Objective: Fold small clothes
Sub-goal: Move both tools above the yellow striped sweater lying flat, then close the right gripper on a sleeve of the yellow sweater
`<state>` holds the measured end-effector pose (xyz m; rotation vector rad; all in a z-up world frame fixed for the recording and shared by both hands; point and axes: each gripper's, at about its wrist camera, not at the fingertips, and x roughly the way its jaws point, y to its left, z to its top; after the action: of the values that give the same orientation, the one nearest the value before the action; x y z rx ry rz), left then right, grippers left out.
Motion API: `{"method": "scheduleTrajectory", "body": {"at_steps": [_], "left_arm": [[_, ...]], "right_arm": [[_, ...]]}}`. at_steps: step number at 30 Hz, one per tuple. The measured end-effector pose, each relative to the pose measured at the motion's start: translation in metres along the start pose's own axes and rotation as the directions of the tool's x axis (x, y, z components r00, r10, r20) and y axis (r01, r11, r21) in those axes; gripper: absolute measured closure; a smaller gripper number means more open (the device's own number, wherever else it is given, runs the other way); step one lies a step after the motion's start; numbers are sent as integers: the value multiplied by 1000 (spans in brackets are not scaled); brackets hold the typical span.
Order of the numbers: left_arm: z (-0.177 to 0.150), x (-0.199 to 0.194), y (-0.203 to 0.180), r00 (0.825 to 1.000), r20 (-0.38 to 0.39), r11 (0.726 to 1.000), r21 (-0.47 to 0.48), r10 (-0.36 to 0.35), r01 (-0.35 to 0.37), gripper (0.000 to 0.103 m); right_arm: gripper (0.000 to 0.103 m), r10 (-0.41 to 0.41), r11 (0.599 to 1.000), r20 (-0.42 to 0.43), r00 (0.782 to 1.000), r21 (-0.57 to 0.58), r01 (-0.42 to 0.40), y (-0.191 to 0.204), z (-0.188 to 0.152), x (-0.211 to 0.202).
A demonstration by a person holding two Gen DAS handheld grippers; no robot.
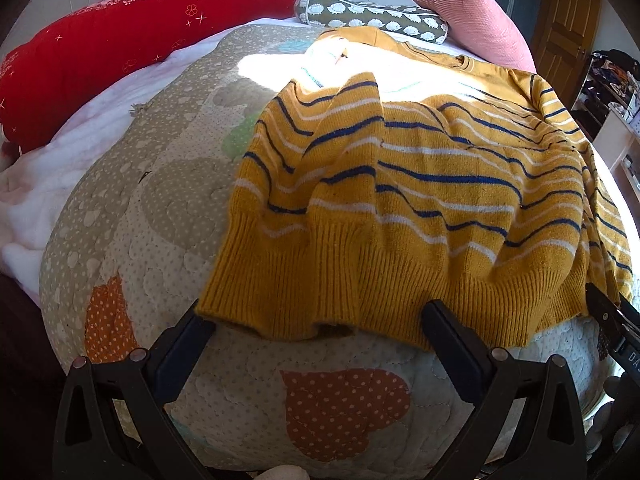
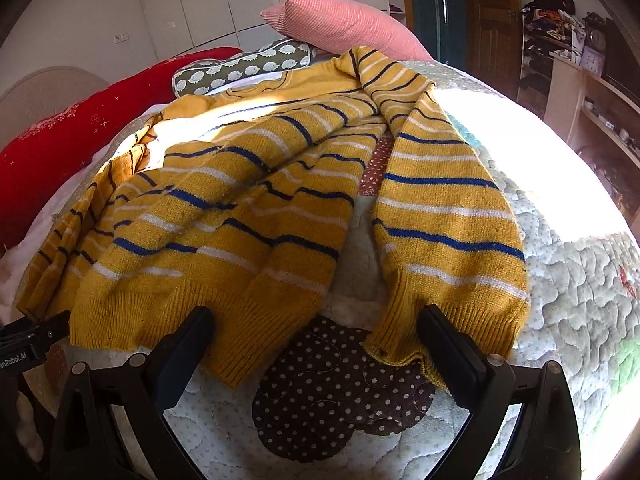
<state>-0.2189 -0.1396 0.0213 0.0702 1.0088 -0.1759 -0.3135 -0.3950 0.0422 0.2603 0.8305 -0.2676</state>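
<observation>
- Fingers on the left gripper are spread wide, low over the quilt, tips right at the sweater hem, gripping nothing.
- Right gripper is splayed too, one tip on the hem, the other on the cuff.
- Sweater lies rumpled at 12 o'clock, collar toward the pillows.

"enRobot.AI" on left tongs, "DA" on right tongs

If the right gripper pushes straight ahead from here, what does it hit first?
Most likely the yellow striped sweater: the open right gripper already straddles its ribbed hem and sleeve cuff, with the quilt showing between them. Depth is uncertain.
</observation>
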Motion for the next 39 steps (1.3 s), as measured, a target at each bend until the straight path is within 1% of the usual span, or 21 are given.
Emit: {"method": "scheduleTrajectory", "body": {"at_steps": [2, 5, 9, 12, 13, 15, 16, 18, 20, 22, 23, 24, 25, 26, 29, 30, 33, 35, 36, 38, 39], "left_arm": [[-2, 3, -1, 1000, -21, 1000, 11, 0, 0, 0], [-4, 5, 4, 998, -46, 999, -26, -35, 33, 0], [-6, 5, 2, 996, -71, 999, 7, -46, 46, 0], [-7, -1, 5, 996, -62, 998, -10, -67, 67, 0], [-8, -5, 6, 995, -59, 996, -21, -85, 84, 4], [-9, -15, 8, 991, -46, 992, -37, -126, 124, 14], [-8, -20, 8, 989, -37, 989, -42, -143, 141, 18], [-7, -30, 8, 987, -12, 985, -53, -163, 162, 19], [-5, -39, 8, 985, 14, 984, -56, -170, 170, 19], [-4, -45, 6, 985, 31, 983, -55, -172, 173, 19], [-4, -48, 5, 984, 37, 983, -54, -175, 177, 19], [-4, -50, 5, 983, 42, 982, -52, -179, 181, 19], [-4, -52, 4, 982, 45, 982, -49, -181, 183, 19], [-4, -53, 4, 982, 48, 982, -47, -181, 183, 19], [-5, -55, 6, 981, 47, 981, -45, -187, 189, 19], [-5, -55, 6, 981, 47, 981, -44, -186, 188, 19], [-5, -56, 11, 981, 52, 980, -57, -187, 190, 19], [-5, -58, 16, 980, 59, 978, -71, -191, 195, 19], [-4, -59, 19, 979, 64, 977, -79, -191, 196, 19], [-3, -60, 25, 980, 71, 977, -96, -185, 192, 19], [-2, -61, 28, 980, 73, 976, -106, -183, 191, 19]], "right_arm": [[0, -1, 1000, -19, 1000, 1, 1, 0, 1, 1], [0, 19, 1000, -36, 999, -8, -19, -2, 3, 2], [0, -2, 999, -11, 1000, -43, 1, 2, -2, 2], [1, -19, 998, 9, 1000, -58, 20, 5, -4, 1], [3, -10, 998, 9, 1000, -55, 10, 4, -3, -2], [10, 12, 999, 24, 1000, -40, -11, -2, -1, -14], [12, 26, 999, 41, 999, -26, -25, -7, -1, -23], [14, 36, 999, 90, 995, 17, -38, -22, -1, -40], [17, -3, 998, 124, 992, 67, -5, -42, -1, -53], [22, -52, 991, 120, 991, 129, 36, -64, 2, -56], [30, -64, 986, 99, 993, 161, 47, -75, 5, -53], [45, -60, 979, 70, 996, 200, 45, -84, 8, -50], [53, -24, 972, 52, 998, 235, 11, -91, 11, -47], [53, 24, 967, 49, 999, 254, -36, -92, 11, -45], [54, 152, 963, 61, 987, 215, -161, -68, 14, -41], [54, 177, 964, 65, 982, 189, -186, -56, 16, -40], [53, 153, 981, 57, 987, 111, -158, -26, 21, -31], [53, 75, 993, -10, 997, 92, -73, -18, 25, -10], [52, 69, 993, -50, 996, 100, -63, -17, 26, 1], [51, 88, 991, -38, 995, 104, -83, -14, 25, 5], [60, 143, 986, -40, 989, 96, -139, -10, 26, 5]]}}
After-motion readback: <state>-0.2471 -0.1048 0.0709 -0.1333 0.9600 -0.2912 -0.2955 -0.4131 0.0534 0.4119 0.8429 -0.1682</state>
